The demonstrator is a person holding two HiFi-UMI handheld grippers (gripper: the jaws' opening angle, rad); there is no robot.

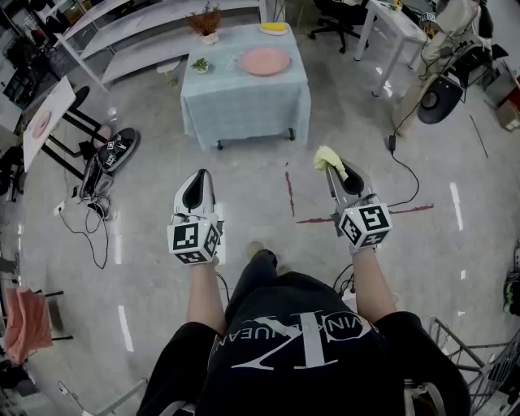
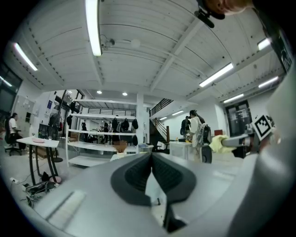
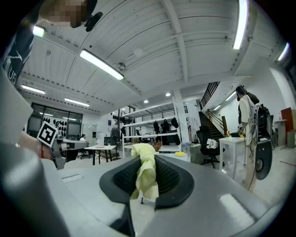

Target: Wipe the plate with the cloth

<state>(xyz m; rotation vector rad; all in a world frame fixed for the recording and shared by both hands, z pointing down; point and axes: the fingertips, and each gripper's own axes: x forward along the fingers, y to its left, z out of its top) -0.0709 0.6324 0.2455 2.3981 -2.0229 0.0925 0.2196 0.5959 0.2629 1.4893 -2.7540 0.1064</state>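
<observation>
A pink plate (image 1: 264,61) lies on a small table (image 1: 244,89) draped in a light blue cloth, well ahead of me across the floor. My right gripper (image 1: 337,173) is shut on a pale yellow cloth (image 1: 328,159), which sticks out past the jaw tips; the cloth (image 3: 144,175) hangs pinched between the pads in the right gripper view. My left gripper (image 1: 196,188) is held level beside it, jaws closed with nothing between them. In the left gripper view the right gripper with the yellow cloth (image 2: 216,143) shows at the right. Both grippers hover over the floor, far short of the table.
On the table also stand a potted dried plant (image 1: 206,22), a small succulent (image 1: 200,65) and a yellow dish (image 1: 274,28). A stand with cables (image 1: 97,175) sits left. Red tape marks (image 1: 290,195) cross the floor. A white desk (image 1: 390,28) and a person (image 1: 443,41) are at the right.
</observation>
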